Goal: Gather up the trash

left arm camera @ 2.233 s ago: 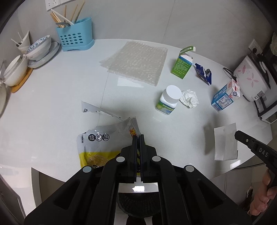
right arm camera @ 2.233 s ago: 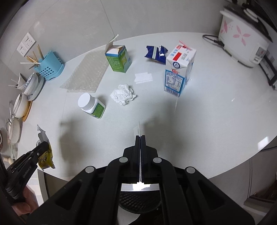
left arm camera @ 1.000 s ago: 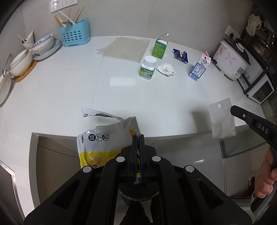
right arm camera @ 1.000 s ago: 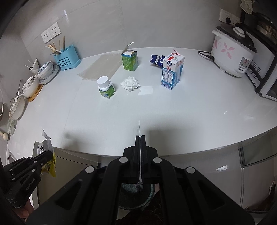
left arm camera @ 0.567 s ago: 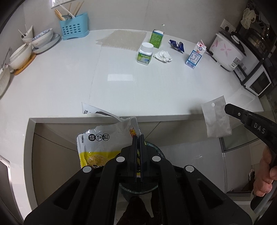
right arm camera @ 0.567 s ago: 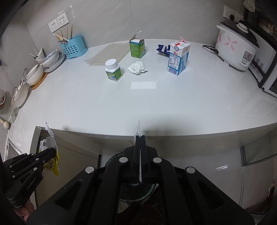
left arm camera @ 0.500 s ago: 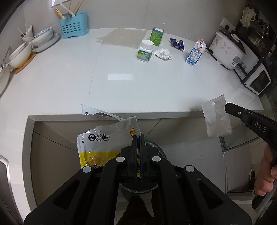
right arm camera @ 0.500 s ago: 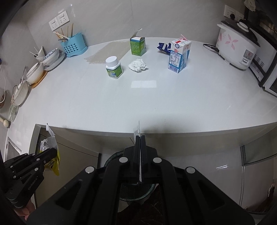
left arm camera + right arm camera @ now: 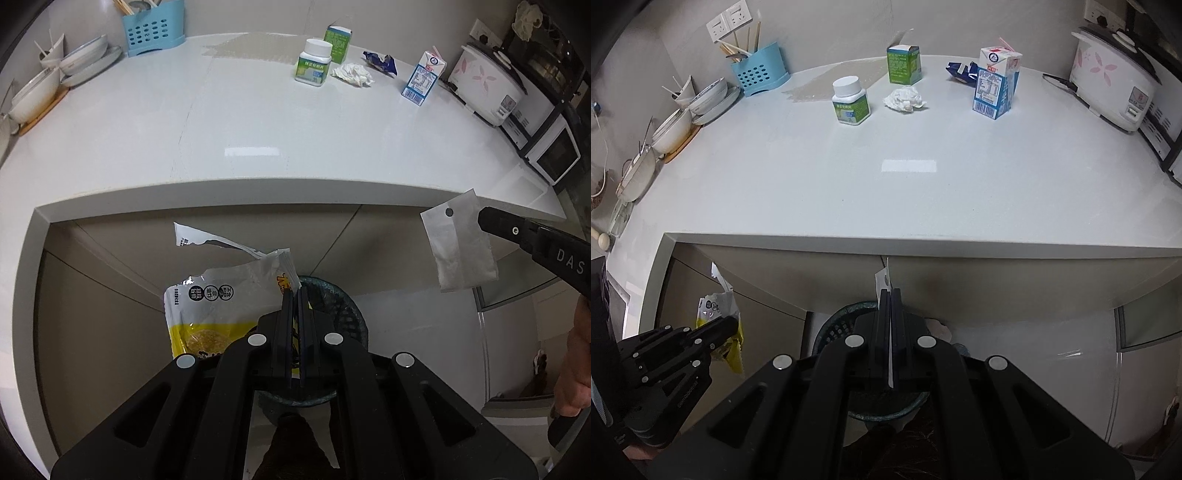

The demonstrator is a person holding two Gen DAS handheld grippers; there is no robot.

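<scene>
Worktop (image 9: 923, 192): two cartons, one bottle.
Left hand-held gripper (image 9: 294, 295): clamped one snack bag (image 9: 221, 299).
Right hand-held gripper (image 9: 890, 295): clamped one paper sachet (image 9: 458, 243).

The front of the white counter (image 9: 849, 177) is bare. At the back, a bottle (image 9: 850, 100), tissue (image 9: 905, 98) and milk carton (image 9: 996, 86) block the way.
</scene>
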